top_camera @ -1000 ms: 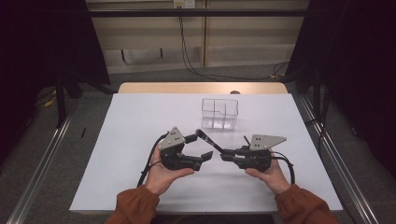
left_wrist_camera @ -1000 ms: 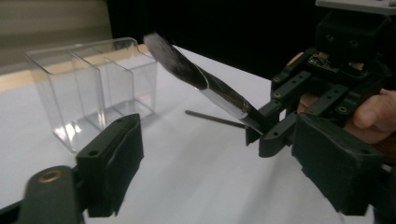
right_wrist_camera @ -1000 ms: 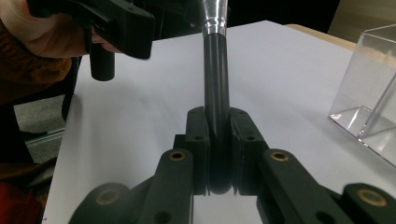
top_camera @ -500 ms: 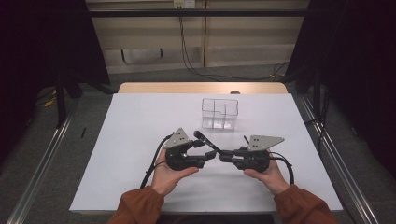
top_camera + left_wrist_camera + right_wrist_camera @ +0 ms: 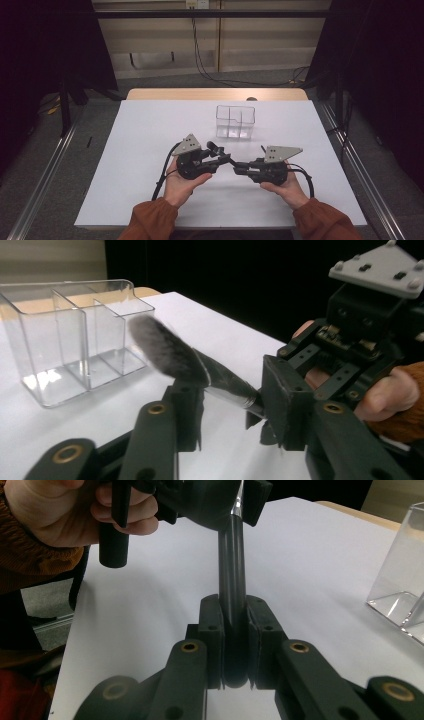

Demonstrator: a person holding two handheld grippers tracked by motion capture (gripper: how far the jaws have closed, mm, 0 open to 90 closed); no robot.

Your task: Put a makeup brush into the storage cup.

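Clear organizer (image 5: 235,121) stands apart beyond the gripper-held brush (image 5: 200,367).

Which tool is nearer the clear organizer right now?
Left. The left tool sits just before the clear organizer; the right tool is lower and farther toward the person.

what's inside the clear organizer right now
Nothing shows inside the clear organizer: its compartments look bare through the walls in the left gripper view. The makeup brush is outside it, held by the right claw. The bristles cover part of the right compartment.
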